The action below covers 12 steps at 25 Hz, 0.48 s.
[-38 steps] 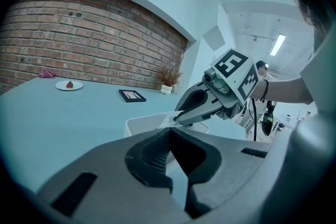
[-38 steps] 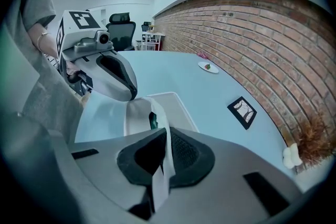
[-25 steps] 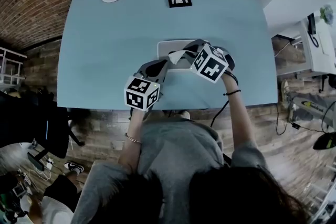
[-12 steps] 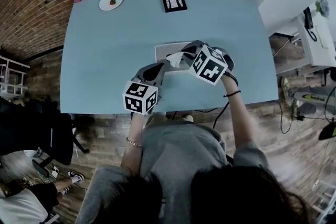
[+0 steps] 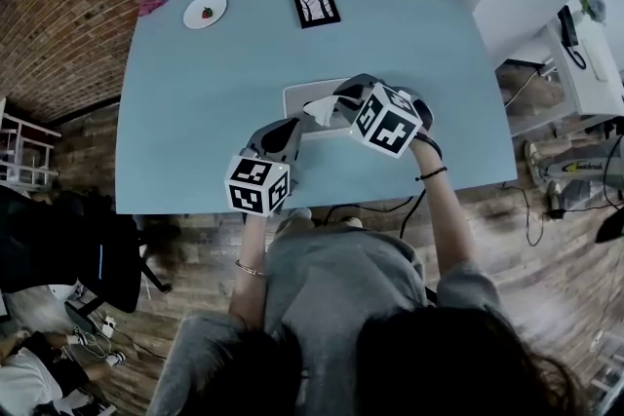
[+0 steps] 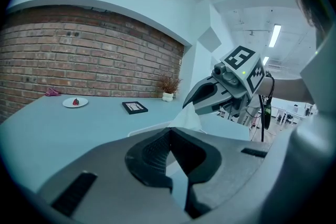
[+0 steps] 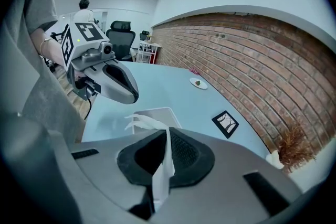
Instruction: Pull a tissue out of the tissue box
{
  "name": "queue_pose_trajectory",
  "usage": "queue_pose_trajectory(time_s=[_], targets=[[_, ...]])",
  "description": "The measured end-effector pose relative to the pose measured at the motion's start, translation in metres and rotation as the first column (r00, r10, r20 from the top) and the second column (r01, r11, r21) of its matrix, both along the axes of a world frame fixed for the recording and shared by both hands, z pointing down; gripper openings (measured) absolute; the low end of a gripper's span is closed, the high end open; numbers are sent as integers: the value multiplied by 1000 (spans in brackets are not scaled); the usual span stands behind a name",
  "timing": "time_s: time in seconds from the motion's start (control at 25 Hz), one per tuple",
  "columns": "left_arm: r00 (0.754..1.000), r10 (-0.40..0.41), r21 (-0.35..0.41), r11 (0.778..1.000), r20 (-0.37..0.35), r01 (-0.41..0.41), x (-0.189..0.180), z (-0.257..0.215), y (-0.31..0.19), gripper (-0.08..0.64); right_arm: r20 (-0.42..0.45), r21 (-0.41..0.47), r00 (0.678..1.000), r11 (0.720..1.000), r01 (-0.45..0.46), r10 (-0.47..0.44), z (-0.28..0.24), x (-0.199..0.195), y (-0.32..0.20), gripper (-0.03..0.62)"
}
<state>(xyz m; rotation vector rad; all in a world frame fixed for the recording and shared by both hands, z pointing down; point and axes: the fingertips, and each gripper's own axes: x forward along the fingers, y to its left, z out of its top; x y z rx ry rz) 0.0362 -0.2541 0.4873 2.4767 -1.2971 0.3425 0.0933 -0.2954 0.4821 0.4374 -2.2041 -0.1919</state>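
At the near middle of the pale blue counter (image 5: 195, 102), the right tool (image 5: 338, 105) is clenched on a thin white tissue (image 5: 320, 110) that rises from the flat white tissue box (image 5: 297, 95). The left tool (image 5: 290, 125), jaws pressed together on nothing, hovers by the box's near left corner.

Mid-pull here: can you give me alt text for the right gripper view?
The right gripper is shut on a white tissue that trails toward the white tissue box on the light blue table. The left gripper hangs at upper left, tips together, with a plate, a framed picture and a brick wall beyond.
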Motion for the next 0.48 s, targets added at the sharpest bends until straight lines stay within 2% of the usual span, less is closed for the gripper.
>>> queue_pose_trajectory(time_s=[0.48], targets=[[999, -31, 48, 998, 7, 31, 8, -15, 14, 3, 50, 50, 999, 999, -2, 0, -20, 12, 15, 3]])
